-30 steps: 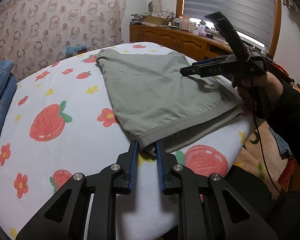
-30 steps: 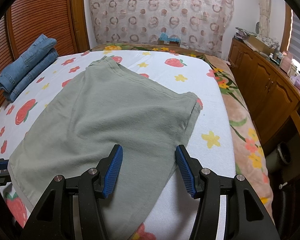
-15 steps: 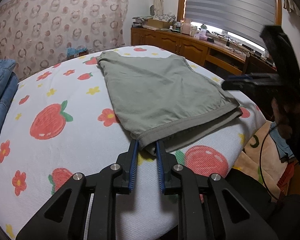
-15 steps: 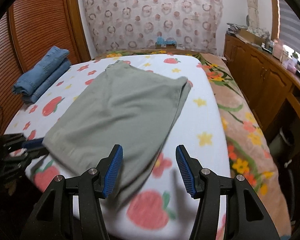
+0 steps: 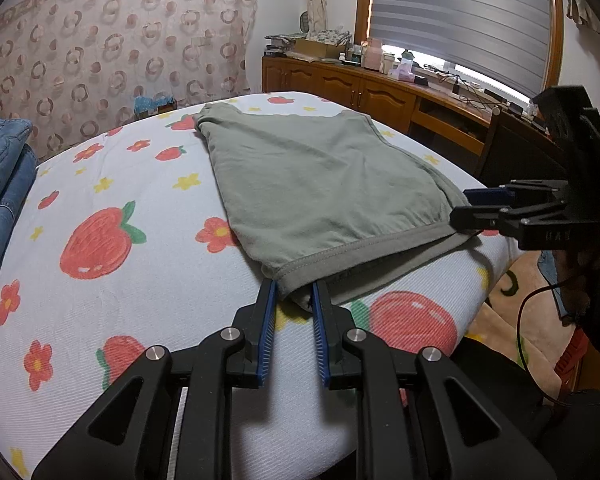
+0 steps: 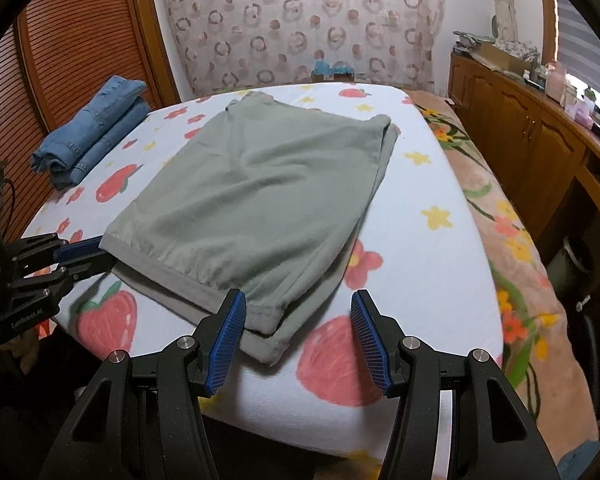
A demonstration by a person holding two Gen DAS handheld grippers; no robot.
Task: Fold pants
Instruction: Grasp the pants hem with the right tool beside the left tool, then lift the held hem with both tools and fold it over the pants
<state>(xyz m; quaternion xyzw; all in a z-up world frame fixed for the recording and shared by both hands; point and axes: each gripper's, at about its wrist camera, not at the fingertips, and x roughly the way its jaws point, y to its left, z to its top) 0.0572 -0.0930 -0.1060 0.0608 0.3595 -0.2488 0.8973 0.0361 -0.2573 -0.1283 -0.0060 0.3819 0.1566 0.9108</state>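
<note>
Grey-green pants (image 5: 320,184) lie folded flat on the strawberry-print bed, also seen in the right wrist view (image 6: 256,200). My left gripper (image 5: 294,292) is shut on the near left corner of their hem; it shows at the left in the right wrist view (image 6: 100,254). My right gripper (image 6: 298,316) is open, its jaws wide apart around the near right hem corner, low over the bed. It shows at the right in the left wrist view (image 5: 466,206), beside that corner.
A stack of folded blue jeans (image 6: 92,132) lies at the bed's far left, also in the left wrist view (image 5: 0,184). A wooden sideboard (image 6: 532,128) with clutter runs along the right. The bed's near edge (image 6: 300,432) is just below my grippers.
My right gripper has come down from over the pants and drawn back to the near right hem corner, staying open. My left gripper has kept its hold on the left corner.
</note>
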